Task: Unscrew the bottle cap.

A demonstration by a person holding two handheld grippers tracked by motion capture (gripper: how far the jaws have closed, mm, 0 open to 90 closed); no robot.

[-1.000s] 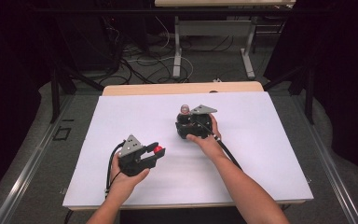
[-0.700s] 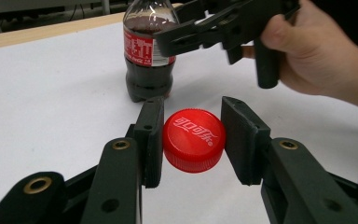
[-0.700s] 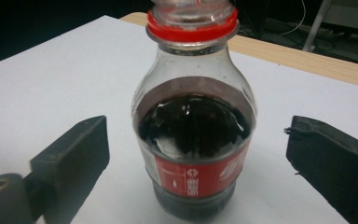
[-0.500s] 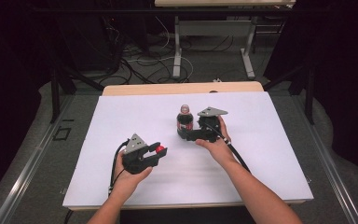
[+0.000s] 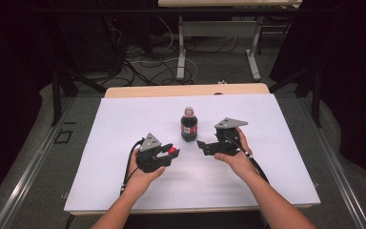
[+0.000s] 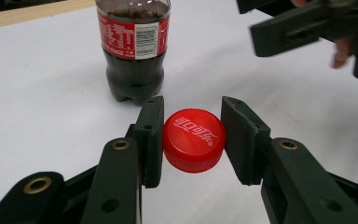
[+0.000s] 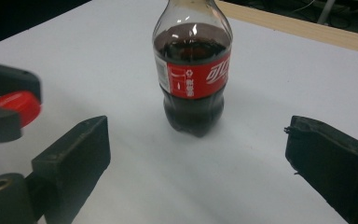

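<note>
A small cola bottle [image 5: 189, 125] with a red label stands upright on the white table [image 5: 124, 124], near its middle. My left gripper [image 5: 171, 152] is shut on a red bottle cap [image 5: 172, 151], just in front and left of the bottle. In the left gripper view the cap [image 6: 194, 139] sits squeezed between both pads [image 6: 151, 135], with the bottle [image 6: 134, 46] behind it. My right gripper [image 5: 201, 144] is open to the right of the bottle, jaws pointing left. In the right gripper view the bottle [image 7: 193, 70] stands beyond the wide-apart pads [image 7: 81, 144], untouched.
The white sheet covers a wooden tabletop whose bare far edge [image 5: 186, 89] shows behind the bottle. Beyond it are table legs and cables [image 5: 171, 57] on a dark floor. White surface stretches to both sides of the hands.
My right gripper let go of the bottle and drew back towards the person and to the right, jaws open. The left gripper with the cap shifted slightly right, towards the bottle.
</note>
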